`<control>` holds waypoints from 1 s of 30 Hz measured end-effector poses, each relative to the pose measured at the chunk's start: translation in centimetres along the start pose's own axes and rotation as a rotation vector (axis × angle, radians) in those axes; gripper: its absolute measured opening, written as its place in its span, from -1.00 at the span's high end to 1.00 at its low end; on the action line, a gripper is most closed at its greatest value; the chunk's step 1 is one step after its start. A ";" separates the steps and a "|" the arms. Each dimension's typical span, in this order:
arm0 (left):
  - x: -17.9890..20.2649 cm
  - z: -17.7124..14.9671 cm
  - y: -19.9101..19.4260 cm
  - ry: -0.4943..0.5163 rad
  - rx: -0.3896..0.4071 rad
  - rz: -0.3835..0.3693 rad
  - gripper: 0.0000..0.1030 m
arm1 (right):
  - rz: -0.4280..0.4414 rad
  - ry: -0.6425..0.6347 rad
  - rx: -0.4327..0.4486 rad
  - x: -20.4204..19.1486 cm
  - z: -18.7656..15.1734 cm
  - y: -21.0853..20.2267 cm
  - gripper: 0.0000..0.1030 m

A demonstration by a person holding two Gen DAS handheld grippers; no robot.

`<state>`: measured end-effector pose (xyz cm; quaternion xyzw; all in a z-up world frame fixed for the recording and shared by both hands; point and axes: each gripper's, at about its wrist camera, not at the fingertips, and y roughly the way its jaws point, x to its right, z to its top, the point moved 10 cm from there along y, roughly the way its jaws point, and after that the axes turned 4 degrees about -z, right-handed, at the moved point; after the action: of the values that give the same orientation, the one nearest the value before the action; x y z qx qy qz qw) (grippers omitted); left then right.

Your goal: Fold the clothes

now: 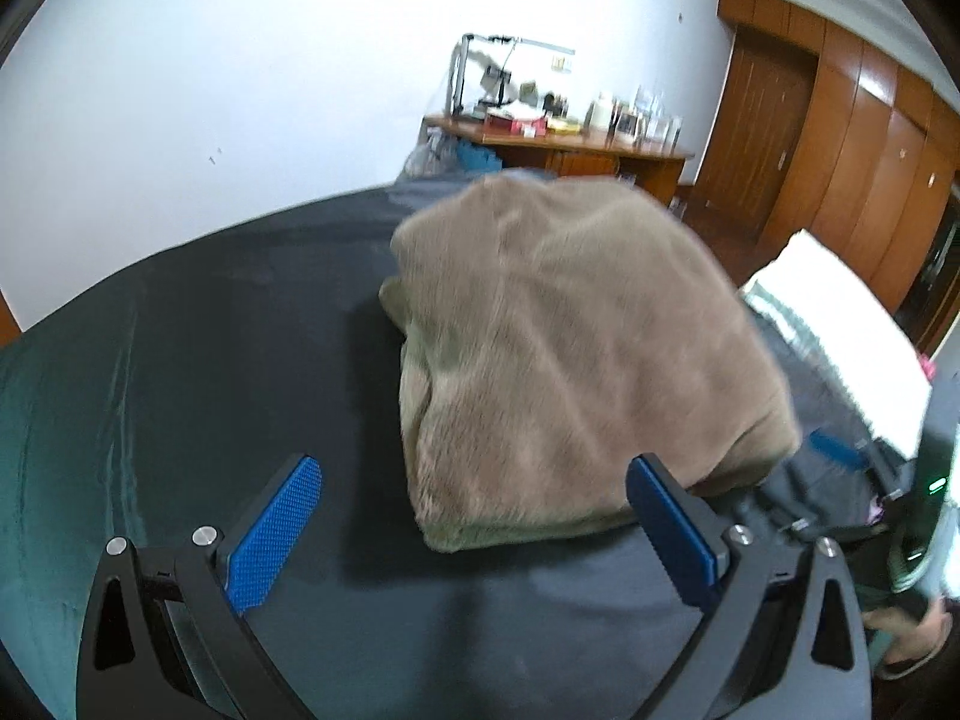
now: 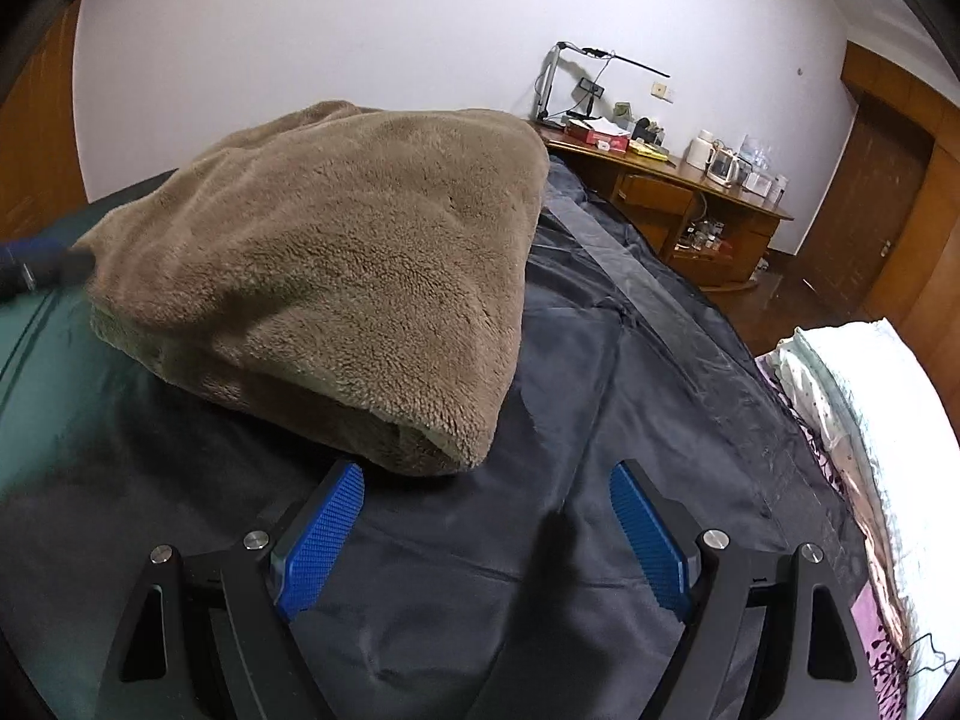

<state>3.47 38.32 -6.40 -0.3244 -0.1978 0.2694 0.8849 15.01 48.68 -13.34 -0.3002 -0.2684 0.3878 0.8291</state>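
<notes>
Left gripper [image 1: 474, 516]: jaws spread wide, nothing between blue pads; folded brown fleece garment [image 1: 576, 348] lies just ahead and right of it, on dark sheet [image 1: 240, 330]
Right gripper [image 2: 486, 516]: jaws spread, empty; same garment [image 2: 336, 252] ahead and to its left, near corner just beyond left pad
White bedding [image 2: 852, 396] far right; wooden desk [image 2: 690, 186] behind

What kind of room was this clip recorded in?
Most likely a bedroom in a home. A folded brown fleece garment lies on a bed covered with dark sheeting, a white patterned pillow sits at its side, and a cluttered wooden desk stands against the white wall.
</notes>
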 end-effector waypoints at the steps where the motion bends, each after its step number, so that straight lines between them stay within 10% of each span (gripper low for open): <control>1: 0.2 0.5 -0.6 -0.005 0.013 -0.011 -0.99 | 0.003 -0.001 0.002 0.0 0.1 0.1 -0.68; 10: 0.9 1.2 6.5 0.086 -0.125 0.110 -0.98 | 0.016 0.048 0.023 0.8 1.9 0.9 -0.68; 20: 0.2 -0.7 7.1 0.051 -0.174 0.036 -1.00 | -0.026 0.150 0.033 4.5 2.0 1.8 -0.68; 30: -0.8 -1.7 7.3 0.019 -0.180 -0.002 -1.00 | -0.274 0.114 -0.007 8.9 0.6 2.4 -0.71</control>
<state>1.19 41.72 -12.69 -0.4048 -0.2132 0.2466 0.8544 18.39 57.27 -12.77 -0.2851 -0.2610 0.2523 0.8871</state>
